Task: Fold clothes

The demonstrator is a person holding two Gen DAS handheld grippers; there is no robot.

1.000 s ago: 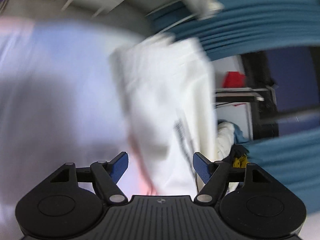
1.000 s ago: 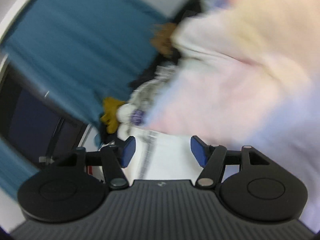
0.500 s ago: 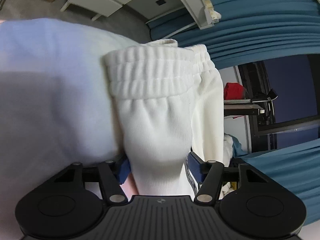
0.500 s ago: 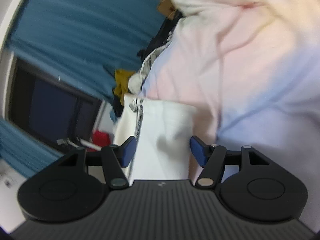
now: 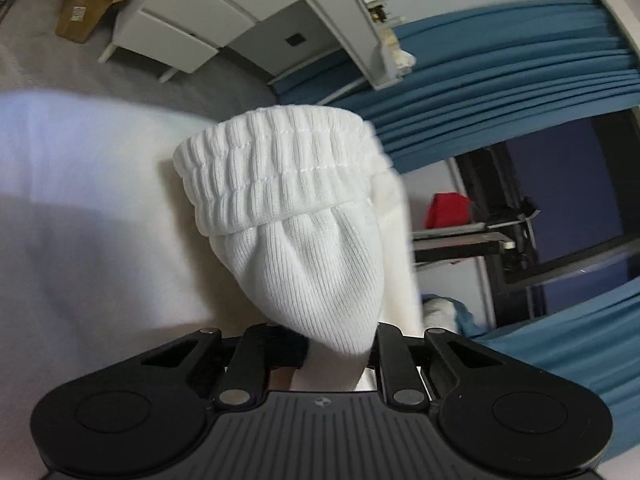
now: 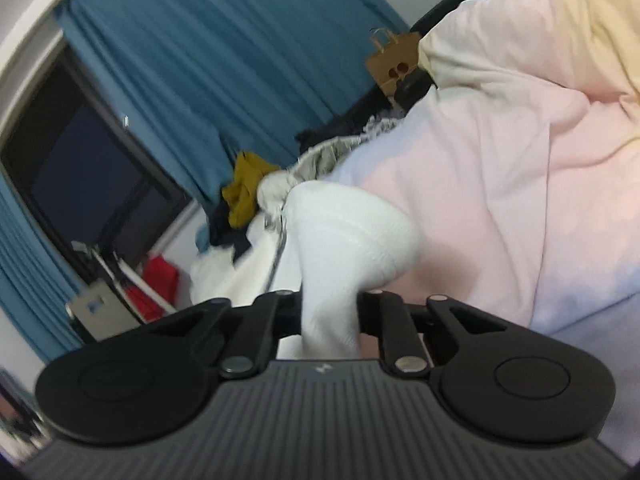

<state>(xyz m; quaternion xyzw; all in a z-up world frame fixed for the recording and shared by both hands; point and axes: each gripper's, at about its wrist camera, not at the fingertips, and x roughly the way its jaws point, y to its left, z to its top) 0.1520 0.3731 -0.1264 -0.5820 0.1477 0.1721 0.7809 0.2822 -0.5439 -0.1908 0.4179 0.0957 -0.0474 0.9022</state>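
Both grippers are closing on the white knit garment [image 5: 312,240]: left gripper [image 5: 338,354] below its ribbed waistband, right gripper [image 6: 329,320] on another bunched part. Grasping looks done; next, lift and spread it flat on the pastel bedding [image 6: 520,180].

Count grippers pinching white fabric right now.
2. Left gripper closing on the ribbed white garment; right gripper closing on white fabric. Pads hidden by cloth.
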